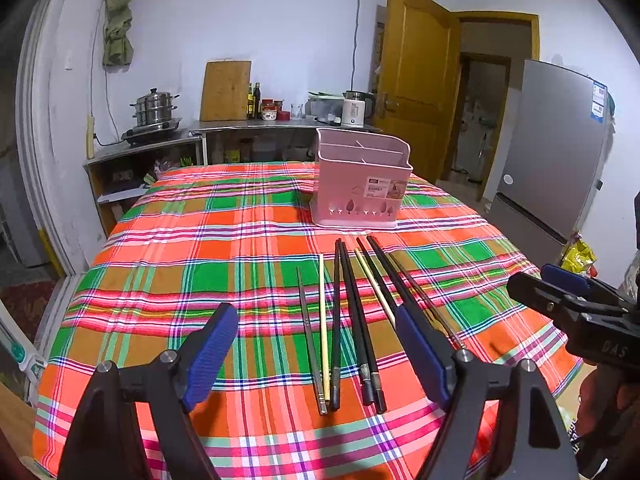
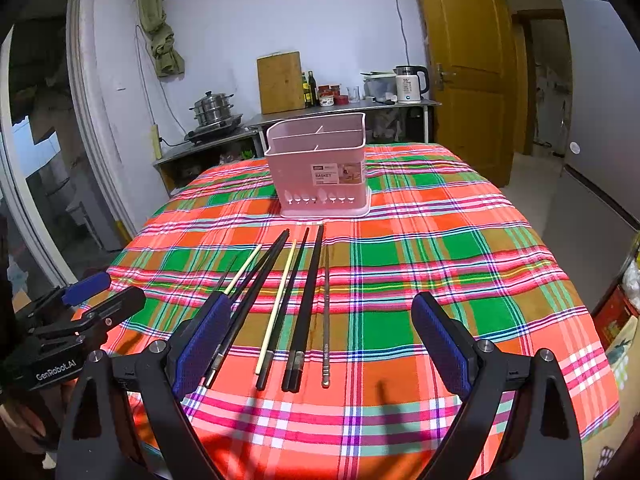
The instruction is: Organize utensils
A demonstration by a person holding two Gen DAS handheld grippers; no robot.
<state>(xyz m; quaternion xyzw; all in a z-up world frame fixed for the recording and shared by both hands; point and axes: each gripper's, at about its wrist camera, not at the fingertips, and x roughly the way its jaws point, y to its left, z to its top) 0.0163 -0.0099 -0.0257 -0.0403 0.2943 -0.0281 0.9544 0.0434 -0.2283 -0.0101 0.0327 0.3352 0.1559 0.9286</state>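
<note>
kitchen counters, a wooden door and a grey fridge ring a table spread with a bright plaid tablecloth, and on it the job looks untouched. a pink basket with divided compartments stands upright toward the far side, and as far as its open top shows, nothing is in it. in front of it, apart from its base, a row of chopsticks lies roughly parallel on the cloth: several black ones, two pale bamboo ones and two thin metal ones, the outermost being a metal chopstick on the right end. the left gripper hovers above the near ends with its blue pads spread wide and nothing between them; the right gripper hangs likewise, splayed and empty, just beside the other. so everything is left to do, i judge: each stick has to be lifted and dropped into a compartment, and their closeness could make picking one alone fiddly.
</note>
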